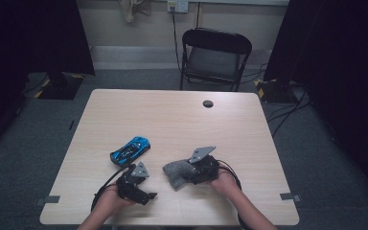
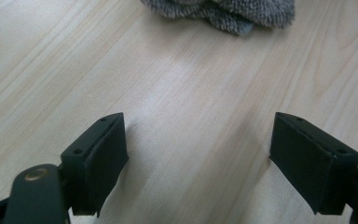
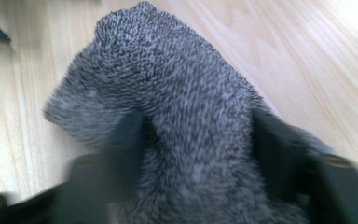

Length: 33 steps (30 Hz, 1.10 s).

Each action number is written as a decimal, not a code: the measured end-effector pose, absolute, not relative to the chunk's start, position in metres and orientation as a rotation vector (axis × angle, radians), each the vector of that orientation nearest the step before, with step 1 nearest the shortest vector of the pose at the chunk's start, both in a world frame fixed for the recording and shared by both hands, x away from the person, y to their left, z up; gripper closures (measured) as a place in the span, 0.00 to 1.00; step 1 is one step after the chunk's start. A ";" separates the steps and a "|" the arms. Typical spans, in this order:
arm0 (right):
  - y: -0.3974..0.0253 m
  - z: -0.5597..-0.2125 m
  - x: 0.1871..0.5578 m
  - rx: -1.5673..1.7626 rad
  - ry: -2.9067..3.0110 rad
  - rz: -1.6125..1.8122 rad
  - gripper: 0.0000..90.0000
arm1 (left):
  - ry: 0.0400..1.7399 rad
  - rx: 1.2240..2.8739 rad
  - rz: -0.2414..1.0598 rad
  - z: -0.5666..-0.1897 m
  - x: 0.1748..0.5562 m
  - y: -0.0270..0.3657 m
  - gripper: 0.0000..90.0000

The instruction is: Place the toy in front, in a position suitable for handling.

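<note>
On the left part of the tabletop (image 1: pixel 172 115) lies a blue toy car (image 1: pixel 130 149), flat on its wheels and turned diagonally, a little beyond the left gripper (image 1: pixel 149 195). Nothing touches the car.

The left gripper rests low at the near edge, held in the person's left hand (image 1: pixel 106 197). In the left gripper view its two fingers (image 2: pixel 100 156) stand wide apart with only bare wood between them, so they are released and hold nothing. They point toward the grey cloth, whose edge shows at the top of that view. I judge this gripper waits there so that it can take the cloth when needed.

To the right, near the middle of the near side, is the grey fuzzy cloth (image 1: pixel 177 173), maybe a sock or small towel. The right gripper (image 1: pixel 188 171) has it: in the right gripper view the cloth (image 3: pixel 177 107) bulges up between the two fingers (image 3: pixel 275 149), which are clenched on its sides. That view is blurred, so whether the cloth is lifted from the wood, I cannot tell.
</note>
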State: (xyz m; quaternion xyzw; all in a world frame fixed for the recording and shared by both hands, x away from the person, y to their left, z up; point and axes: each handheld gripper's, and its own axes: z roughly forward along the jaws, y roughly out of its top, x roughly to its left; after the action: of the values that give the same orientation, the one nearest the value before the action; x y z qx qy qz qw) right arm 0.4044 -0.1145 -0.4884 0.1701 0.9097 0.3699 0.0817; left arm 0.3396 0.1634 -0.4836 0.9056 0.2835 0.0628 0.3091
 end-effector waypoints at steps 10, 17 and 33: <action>-0.132 -0.480 0.399 0.751 2.627 1.103 0.76 | 0.763 2.382 0.156 -0.483 0.341 0.165 0.24; -0.161 -0.470 0.404 0.878 2.551 1.093 0.76 | 0.772 2.384 0.153 -0.482 0.342 0.165 0.24; -0.244 -0.472 0.423 1.301 2.305 0.954 0.76 | 0.772 2.393 0.148 -0.482 0.344 0.163 0.24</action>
State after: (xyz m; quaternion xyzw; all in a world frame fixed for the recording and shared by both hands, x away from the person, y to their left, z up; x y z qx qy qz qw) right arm 0.4233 -0.2440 -0.4716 0.4561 0.8083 0.3346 0.1635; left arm 0.3440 0.1634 -0.4817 0.9043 0.2918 0.0560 0.3065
